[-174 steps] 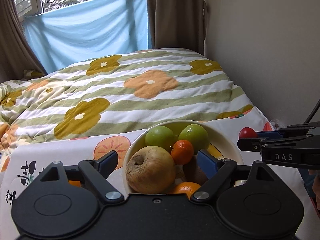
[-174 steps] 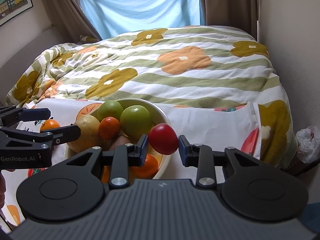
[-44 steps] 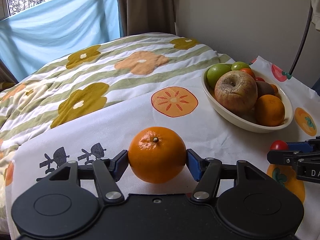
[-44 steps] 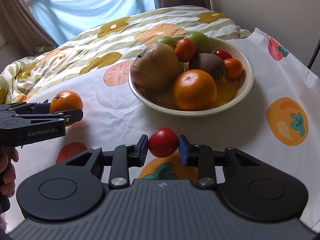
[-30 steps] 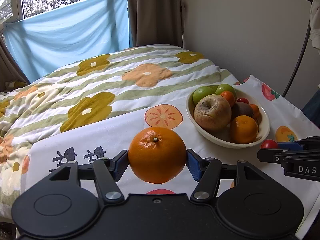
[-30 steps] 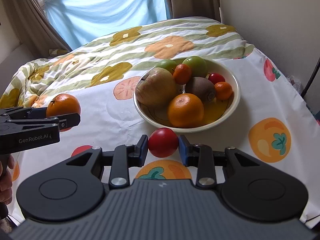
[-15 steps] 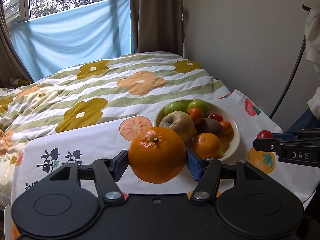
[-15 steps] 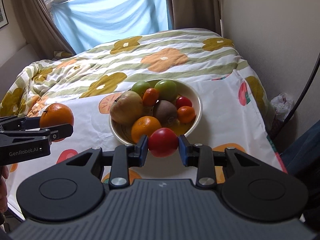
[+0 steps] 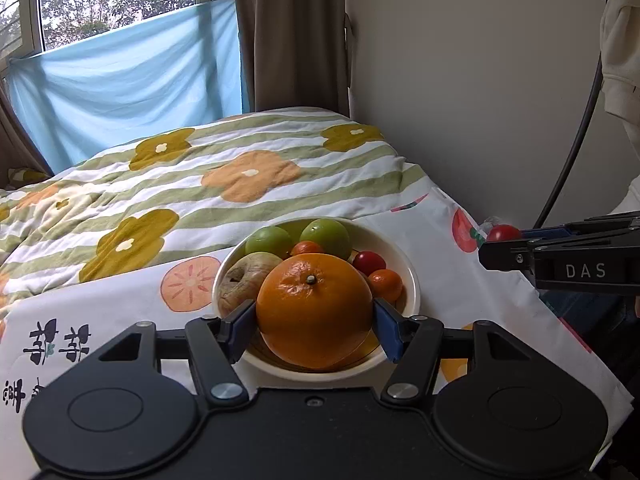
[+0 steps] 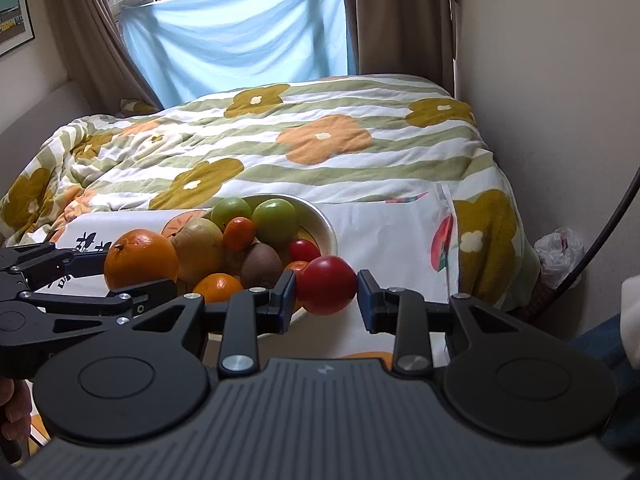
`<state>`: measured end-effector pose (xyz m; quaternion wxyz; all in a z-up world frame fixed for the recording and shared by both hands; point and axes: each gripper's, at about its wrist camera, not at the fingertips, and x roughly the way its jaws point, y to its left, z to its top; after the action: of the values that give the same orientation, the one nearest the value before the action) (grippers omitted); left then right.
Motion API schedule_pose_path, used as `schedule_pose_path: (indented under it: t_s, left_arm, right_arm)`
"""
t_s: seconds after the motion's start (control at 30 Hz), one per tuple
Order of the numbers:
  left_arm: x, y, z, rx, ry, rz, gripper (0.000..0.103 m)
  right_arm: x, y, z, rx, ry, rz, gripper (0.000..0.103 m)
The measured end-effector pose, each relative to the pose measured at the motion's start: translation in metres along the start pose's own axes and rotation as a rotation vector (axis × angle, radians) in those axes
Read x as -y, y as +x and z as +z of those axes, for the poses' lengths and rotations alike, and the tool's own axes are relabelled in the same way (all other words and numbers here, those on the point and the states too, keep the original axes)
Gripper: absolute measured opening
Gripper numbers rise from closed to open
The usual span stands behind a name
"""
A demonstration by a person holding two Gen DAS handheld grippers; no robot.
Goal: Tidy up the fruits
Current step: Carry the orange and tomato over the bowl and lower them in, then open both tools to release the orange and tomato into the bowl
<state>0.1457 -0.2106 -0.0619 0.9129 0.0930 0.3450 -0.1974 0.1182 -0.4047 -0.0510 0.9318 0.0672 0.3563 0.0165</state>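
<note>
My left gripper [image 9: 314,322] is shut on a large orange [image 9: 314,310] and holds it above the near side of a white bowl [image 9: 412,280]. The bowl holds green apples [image 9: 330,236], a wrinkled pear [image 9: 246,278], small oranges and a red tomato [image 9: 369,263]. My right gripper [image 10: 326,296] is shut on a red tomato [image 10: 326,285], held just right of the bowl [image 10: 326,226]. In the right wrist view the left gripper with its orange [image 10: 140,258] is at the left. In the left wrist view the right gripper's tomato [image 9: 503,233] is at the right.
The bowl stands on a white fruit-print cloth [image 9: 472,292] over a table, in front of a bed with a striped flower quilt [image 9: 240,176]. A wall [image 9: 480,80] is on the right, with a black cable [image 9: 572,160] and a plastic bag [image 10: 560,252] on the floor.
Both grippers have risen and moved in toward the bowl, still holding their fruit. The left gripper's orange has come from the left of the bowl to over its near side.
</note>
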Motion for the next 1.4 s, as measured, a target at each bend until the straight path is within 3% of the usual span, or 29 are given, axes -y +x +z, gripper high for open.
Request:
schedule_pose_path:
  t_s: [0.4,0.7,0.9,1.0,1.17,1.4]
  left_arm:
    - [0.05,0.059,-0.002,-0.046,0.08,0.016,0.066]
    - [0.067,0.077,-0.006,-0.045,0.162,0.062,0.067]
    - [0.075,0.079,-0.01,-0.053,0.194,0.099,0.078]
    - [0.072,0.073,-0.008,-0.033,0.175,0.092,0.085]
    - [0.062,0.061,-0.003,-0.027,0.123,0.073,0.085]
    - [0.04,0.043,0.0,-0.019,0.044,0.112,0.085]
  right_arm:
    - [0.032,0.034,0.005,-0.028,-0.017,0.047,0.048]
    - [0.036,0.052,0.007,-0.049,-0.021,0.071,0.048]
    - [0.034,0.06,0.009,-0.058,-0.027,0.084,0.048]
    - [0.032,0.061,0.011,-0.059,-0.03,0.089,0.048]
    - [0.028,0.064,0.016,-0.057,-0.043,0.1,0.048]
    - [0.02,0.072,0.03,-0.044,-0.067,0.132,0.048]
